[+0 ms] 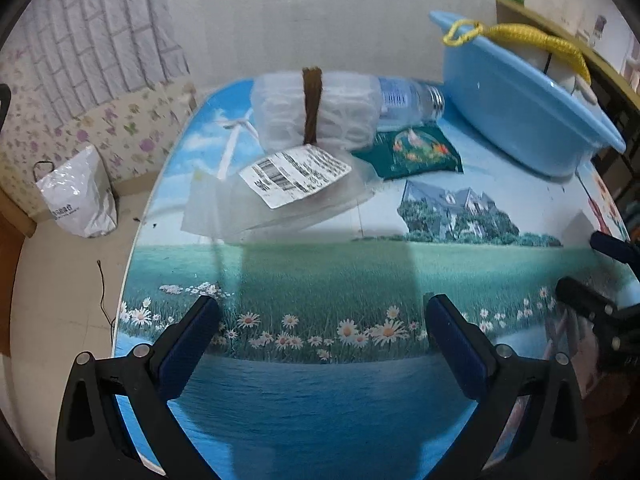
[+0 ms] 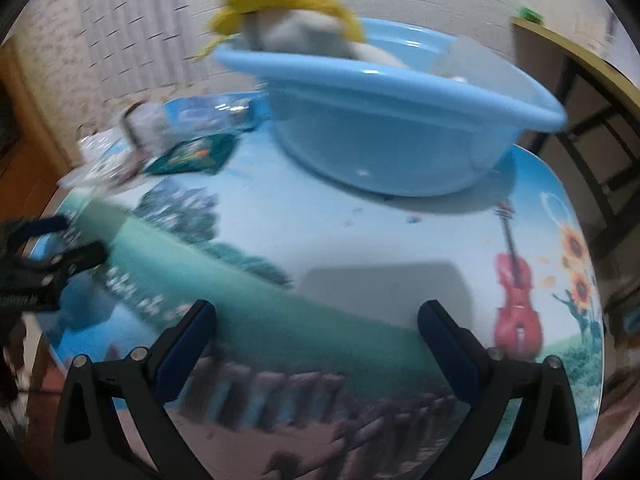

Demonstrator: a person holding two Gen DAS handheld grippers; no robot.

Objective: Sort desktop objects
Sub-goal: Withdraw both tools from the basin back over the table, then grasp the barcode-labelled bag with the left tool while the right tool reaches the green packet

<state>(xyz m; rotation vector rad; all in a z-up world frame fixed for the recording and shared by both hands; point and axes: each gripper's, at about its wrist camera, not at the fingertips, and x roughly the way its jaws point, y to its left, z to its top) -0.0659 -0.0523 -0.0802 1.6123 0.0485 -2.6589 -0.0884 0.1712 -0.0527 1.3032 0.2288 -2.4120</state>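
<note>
On the picture-printed table (image 1: 320, 280) lie a clear packet of white cotton pads with a brown band (image 1: 314, 112), a clear bag with a barcode label (image 1: 294, 176), a plastic bottle (image 1: 408, 98) and a green sachet (image 1: 420, 152). My left gripper (image 1: 322, 312) hovers open and empty in front of them. The blue basin (image 2: 392, 128) holds a yellow rope (image 2: 288, 0), a grey-white thing (image 2: 316, 36) and a clear bag (image 2: 472, 60). My right gripper (image 2: 316, 320) stands open and empty before the basin, over bare table (image 2: 360, 240). The basin (image 1: 520, 108) and rope (image 1: 532, 38) also show at the left wrist view's upper right.
A white plastic bag (image 1: 80, 196) sits on the floor left of the table, beside a floral-covered bed (image 1: 120, 128). A wooden shelf (image 1: 560, 28) stands behind the basin. The right gripper's body (image 1: 600, 312) shows at the left view's right edge; the left gripper's body (image 2: 44, 264) at the right view's left.
</note>
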